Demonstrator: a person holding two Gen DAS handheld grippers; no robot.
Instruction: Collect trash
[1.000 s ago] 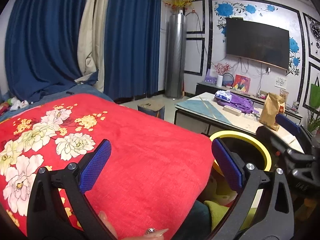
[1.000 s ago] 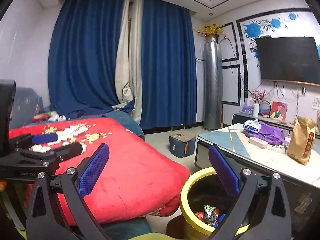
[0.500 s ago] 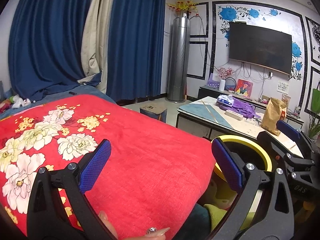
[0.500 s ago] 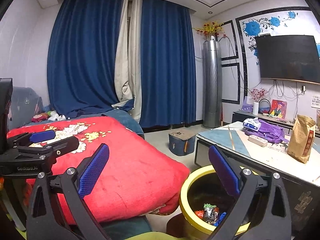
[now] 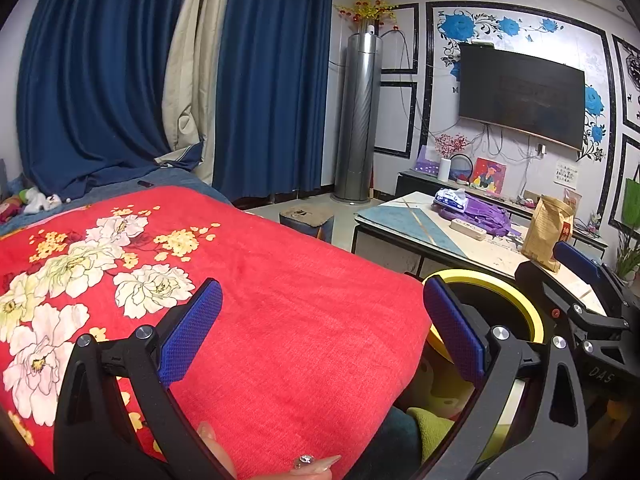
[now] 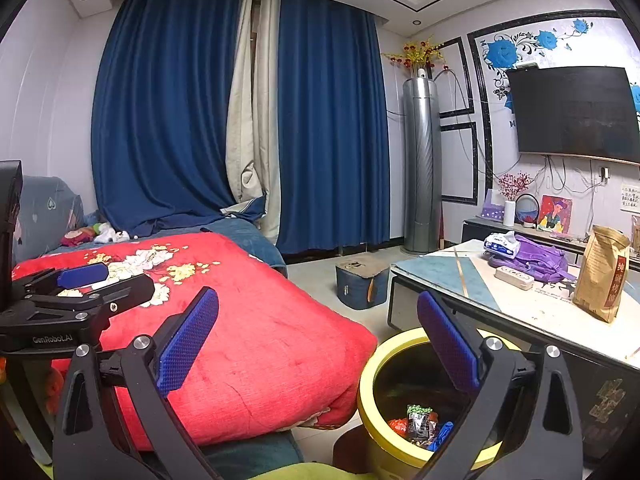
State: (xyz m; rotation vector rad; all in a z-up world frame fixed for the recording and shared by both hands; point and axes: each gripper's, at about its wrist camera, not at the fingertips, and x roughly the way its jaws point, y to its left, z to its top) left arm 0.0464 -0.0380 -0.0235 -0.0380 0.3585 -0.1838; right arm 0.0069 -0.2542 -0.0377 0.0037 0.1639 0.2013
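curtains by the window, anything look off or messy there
Yes. The blue curtains hang unevenly: the beige lining shows through the gap and bunches at the bottom, and the hem drapes over the sofa back behind the red blanket.

1. Blanket: red, with white and yellow flowers.
2. Bin: yellow rim, dark inside; wrappers in it are green, red, black and blue.
3. Curtains: deep blue, with a cream strip between them.
4. Left claw and right claw: black frames, blue textured pads.
5. Surface: teal and cream with a gold line.
6. Bag: brown, with a red label.
7. Backpack: purple.
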